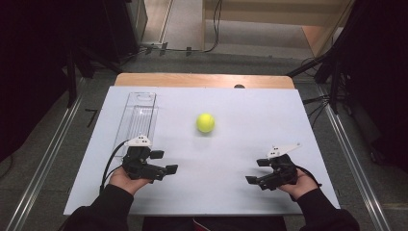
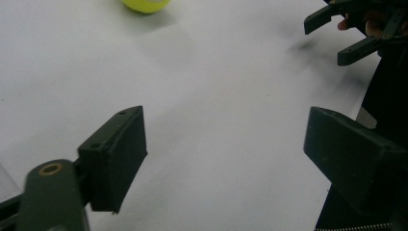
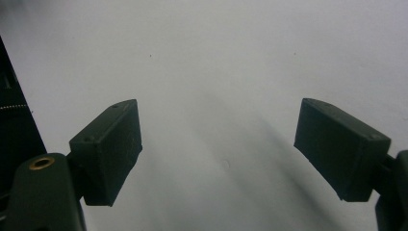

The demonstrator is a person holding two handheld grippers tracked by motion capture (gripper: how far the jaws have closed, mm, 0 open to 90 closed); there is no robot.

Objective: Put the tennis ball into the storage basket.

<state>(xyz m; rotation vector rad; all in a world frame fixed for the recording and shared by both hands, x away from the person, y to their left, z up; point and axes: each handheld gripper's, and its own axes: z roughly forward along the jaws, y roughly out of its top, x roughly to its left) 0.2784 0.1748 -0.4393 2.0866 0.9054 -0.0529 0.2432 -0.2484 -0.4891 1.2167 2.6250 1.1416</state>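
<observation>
A yellow-green tennis ball (image 1: 205, 122) rests on the white table top (image 1: 250, 120), a little left of the middle. My left gripper (image 1: 164, 161) is held low over the near left part of the table, jaws open and pointing right, with nothing between them. In the left gripper view its two black jaws (image 2: 226, 139) stand wide apart over bare white surface, the ball (image 2: 144, 4) sits at the top edge, and the other gripper (image 2: 337, 36) is at the top right. My right gripper (image 1: 256, 171) is at the near right, open and pointing left; its jaws (image 3: 219, 144) frame bare table.
A long clear plastic container (image 1: 138, 118) lies on the left side of the table, running away from me, just beyond the left gripper. A wooden strip (image 1: 202, 80) shows at the far table edge. Metal rails (image 1: 43, 163) run along the floor on both sides.
</observation>
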